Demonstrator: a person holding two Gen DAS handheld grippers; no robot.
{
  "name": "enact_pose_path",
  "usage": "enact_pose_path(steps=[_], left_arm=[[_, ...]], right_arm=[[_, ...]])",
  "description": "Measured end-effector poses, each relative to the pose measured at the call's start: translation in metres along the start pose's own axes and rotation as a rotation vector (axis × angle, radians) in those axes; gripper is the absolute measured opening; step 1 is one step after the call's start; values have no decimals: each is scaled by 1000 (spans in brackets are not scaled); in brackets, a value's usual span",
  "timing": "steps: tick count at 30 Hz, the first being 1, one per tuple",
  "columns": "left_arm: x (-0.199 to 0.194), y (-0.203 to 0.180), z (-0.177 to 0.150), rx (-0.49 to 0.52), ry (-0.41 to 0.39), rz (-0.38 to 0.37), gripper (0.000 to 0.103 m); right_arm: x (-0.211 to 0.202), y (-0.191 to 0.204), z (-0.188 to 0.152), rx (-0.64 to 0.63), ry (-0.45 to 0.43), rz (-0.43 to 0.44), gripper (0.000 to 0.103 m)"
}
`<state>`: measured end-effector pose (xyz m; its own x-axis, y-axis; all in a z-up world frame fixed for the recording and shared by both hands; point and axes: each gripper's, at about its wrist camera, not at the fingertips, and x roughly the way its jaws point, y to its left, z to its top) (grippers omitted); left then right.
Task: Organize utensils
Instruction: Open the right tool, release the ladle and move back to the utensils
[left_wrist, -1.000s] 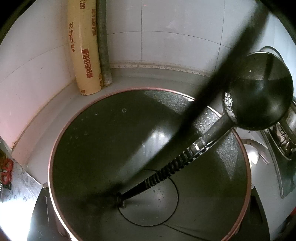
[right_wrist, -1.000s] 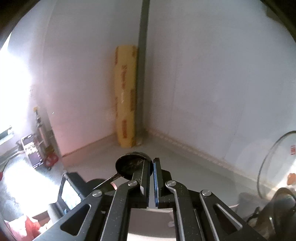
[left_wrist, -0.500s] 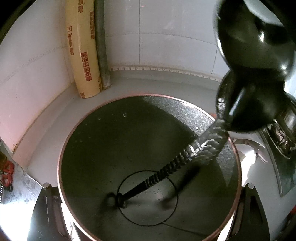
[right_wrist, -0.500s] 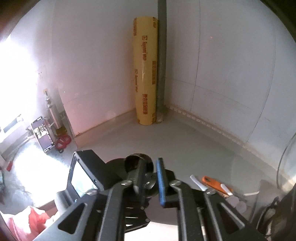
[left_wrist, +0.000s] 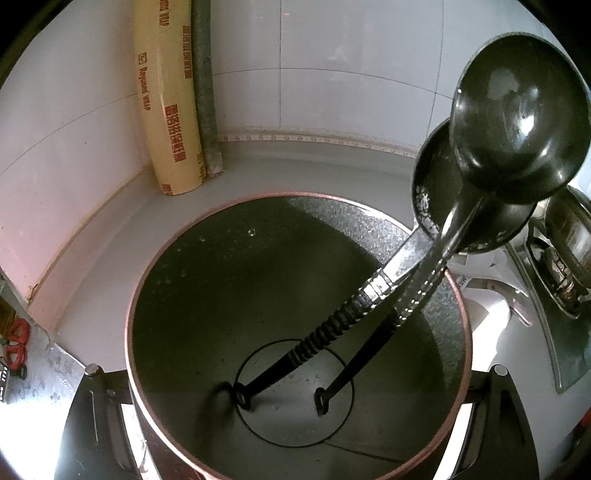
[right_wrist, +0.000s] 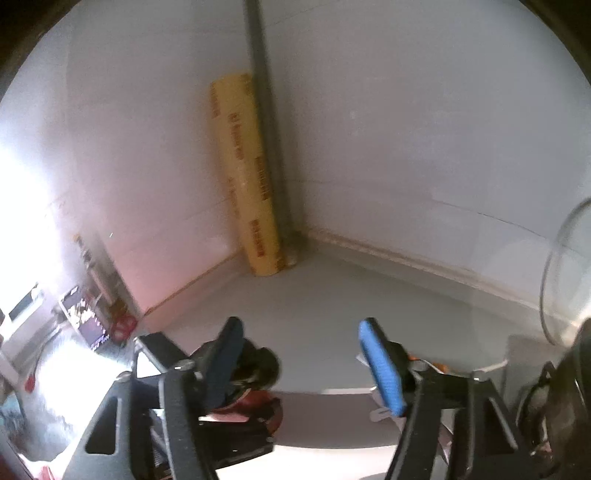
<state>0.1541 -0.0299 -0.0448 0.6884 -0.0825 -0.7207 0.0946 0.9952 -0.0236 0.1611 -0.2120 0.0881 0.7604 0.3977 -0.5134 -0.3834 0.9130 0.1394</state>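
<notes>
A dark round utensil holder with a copper-coloured rim fills the left wrist view, and my left gripper is shut on it, one black finger on each side. Two black ladles stand inside, handles down. The near ladle and the far ladle both lean over the right rim. In the right wrist view my right gripper has its jaws opening wide with nothing between them. The holder with a ladle bowl shows behind its left finger.
A yellow cling-wrap roll and a grey pipe stand in the tiled corner. A stove burner lies right of the holder. A glass lid and an orange-handled tool sit at the right.
A second ladle has come down into the holder and now stands beside the first. The right gripper went from shut to wide open and let go of it.
</notes>
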Motion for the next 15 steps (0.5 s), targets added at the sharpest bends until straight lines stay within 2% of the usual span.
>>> enact_pose_path(steps=[2, 8, 15], left_arm=[[-1, 0, 0, -1, -1, 1, 90], [0, 2, 1, -10, 2, 3, 90], [1, 5, 3, -23, 6, 12, 90]], right_arm=[[-3, -19, -4, 57, -7, -32, 86], [-9, -73, -24, 225, 6, -129, 98], [-19, -132, -54, 378, 16, -252, 103]])
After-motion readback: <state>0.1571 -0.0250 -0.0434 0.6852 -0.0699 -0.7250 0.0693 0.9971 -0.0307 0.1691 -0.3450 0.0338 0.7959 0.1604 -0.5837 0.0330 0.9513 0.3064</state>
